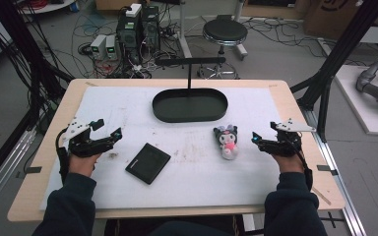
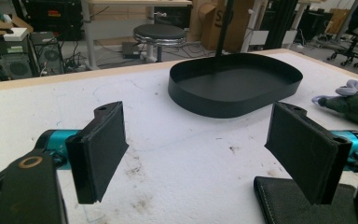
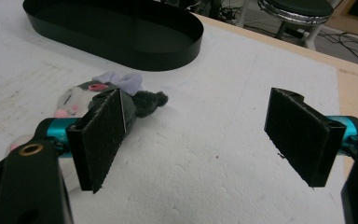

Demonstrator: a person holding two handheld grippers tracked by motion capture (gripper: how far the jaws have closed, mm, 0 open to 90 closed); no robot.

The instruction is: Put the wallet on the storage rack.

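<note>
The small plush doll with black ears and a pink body (image 1: 227, 141) lies on the white-padded bench (image 1: 192, 187), just left of the right gripper (image 1: 257, 139), whose jaws gape empty. The left gripper (image 1: 109, 129) is spread too, beside the flat black leather wallet (image 1: 147, 162). A shallow pinch could catch only fluff, and the doll would slip free.

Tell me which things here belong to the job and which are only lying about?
Likely the job:
- plush toy, nearest the open right gripper
- wallet, nearest the open left gripper
- black tray, empty, beyond both on the table

Lying about:
- stool on the floor
- computers and cables beyond the table
</note>
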